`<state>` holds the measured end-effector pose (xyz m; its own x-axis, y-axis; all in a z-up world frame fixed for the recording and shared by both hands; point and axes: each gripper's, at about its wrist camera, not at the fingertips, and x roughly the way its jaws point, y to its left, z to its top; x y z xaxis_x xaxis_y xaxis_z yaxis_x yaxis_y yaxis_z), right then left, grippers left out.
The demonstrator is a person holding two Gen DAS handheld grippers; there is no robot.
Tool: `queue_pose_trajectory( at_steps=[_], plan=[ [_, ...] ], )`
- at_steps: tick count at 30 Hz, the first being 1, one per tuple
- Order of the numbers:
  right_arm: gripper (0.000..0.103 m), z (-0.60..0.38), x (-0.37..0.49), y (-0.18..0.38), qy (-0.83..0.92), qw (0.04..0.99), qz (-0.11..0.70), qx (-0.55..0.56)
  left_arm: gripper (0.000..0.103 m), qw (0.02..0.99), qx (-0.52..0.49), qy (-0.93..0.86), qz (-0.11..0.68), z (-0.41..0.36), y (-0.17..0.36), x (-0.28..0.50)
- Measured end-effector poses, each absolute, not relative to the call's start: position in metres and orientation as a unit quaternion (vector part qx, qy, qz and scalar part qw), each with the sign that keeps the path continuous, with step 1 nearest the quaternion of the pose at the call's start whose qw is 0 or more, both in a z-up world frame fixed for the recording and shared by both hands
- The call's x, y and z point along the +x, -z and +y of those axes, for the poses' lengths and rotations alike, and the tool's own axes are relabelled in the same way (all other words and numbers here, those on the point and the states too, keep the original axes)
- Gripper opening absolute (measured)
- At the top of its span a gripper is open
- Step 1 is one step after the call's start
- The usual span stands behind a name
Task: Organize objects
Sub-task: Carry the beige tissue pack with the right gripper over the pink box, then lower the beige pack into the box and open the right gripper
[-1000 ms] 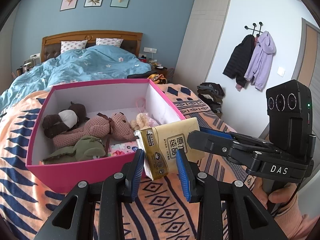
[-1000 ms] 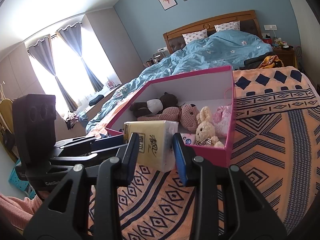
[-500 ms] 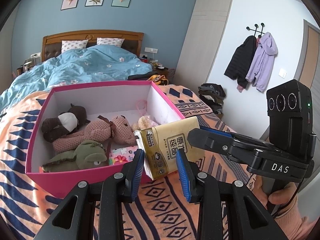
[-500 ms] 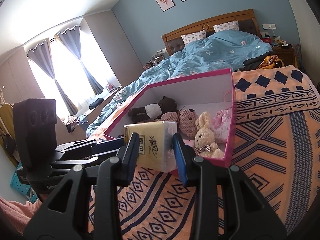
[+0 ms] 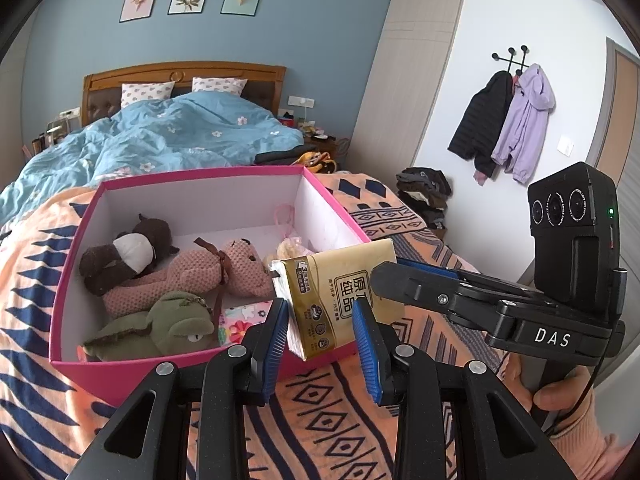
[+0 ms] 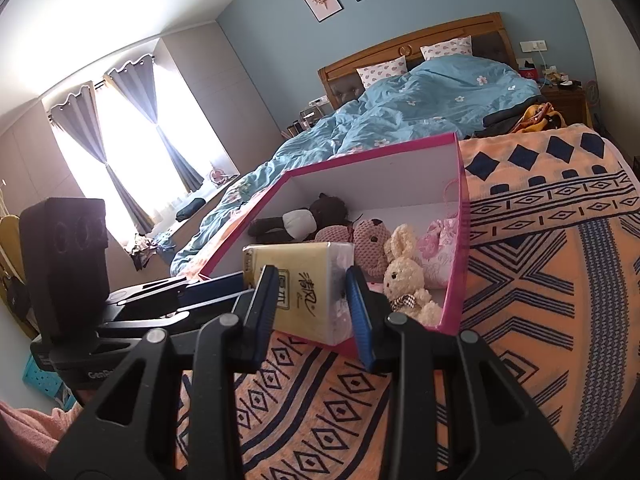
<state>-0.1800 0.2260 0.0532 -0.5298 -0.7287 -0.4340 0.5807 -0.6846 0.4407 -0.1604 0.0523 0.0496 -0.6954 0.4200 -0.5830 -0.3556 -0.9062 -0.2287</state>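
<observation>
I have both grippers on one tissue pack (image 5: 340,298), a yellow soft pack held in the air just above the near corner of the pink box (image 5: 200,364). My left gripper (image 5: 322,340) pinches its near end between the blue pads (image 5: 276,334); my right gripper (image 6: 314,312) clamps the same pack from the other side, so each tool's fingers show in the other's view.

The box sits open on the orange patterned blanket (image 6: 540,300), white inside, with no lid in sight. In it I count a dark brown plush with a white face (image 5: 124,250) at the back left, a pink knitted bear (image 5: 208,276) lying across the middle, and a green plush (image 5: 160,328) against the near wall. A cream bunny (image 6: 406,276) sits toward the right side, with a pink frilly bundle (image 6: 438,252) beside it against the right wall. A flowered flat item (image 5: 244,318) lies on the box floor near the front; I cannot tell what it is.
</observation>
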Motion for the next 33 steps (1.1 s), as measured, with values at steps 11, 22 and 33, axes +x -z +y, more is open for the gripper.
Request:
queue_pose_trajectory(
  at_steps=[11, 22, 33],
  plan=[
    [0.038, 0.226, -0.186, -0.054, 0.867, 0.377, -0.123, 0.303, 0.033, 0.205, -0.324, -0.922, -0.044, 0.053, -0.053, -0.168],
    [0.038, 0.222, -0.193, -0.053, 0.866, 0.375, -0.124, 0.308, 0.033, 0.2, -0.325, -0.923, -0.044, 0.051, -0.053, -0.175],
    [0.038, 0.219, -0.201, -0.047, 0.864, 0.371, -0.127, 0.315, 0.033, 0.194, -0.331, -0.922, -0.042, 0.05, -0.049, -0.183]
  ],
)
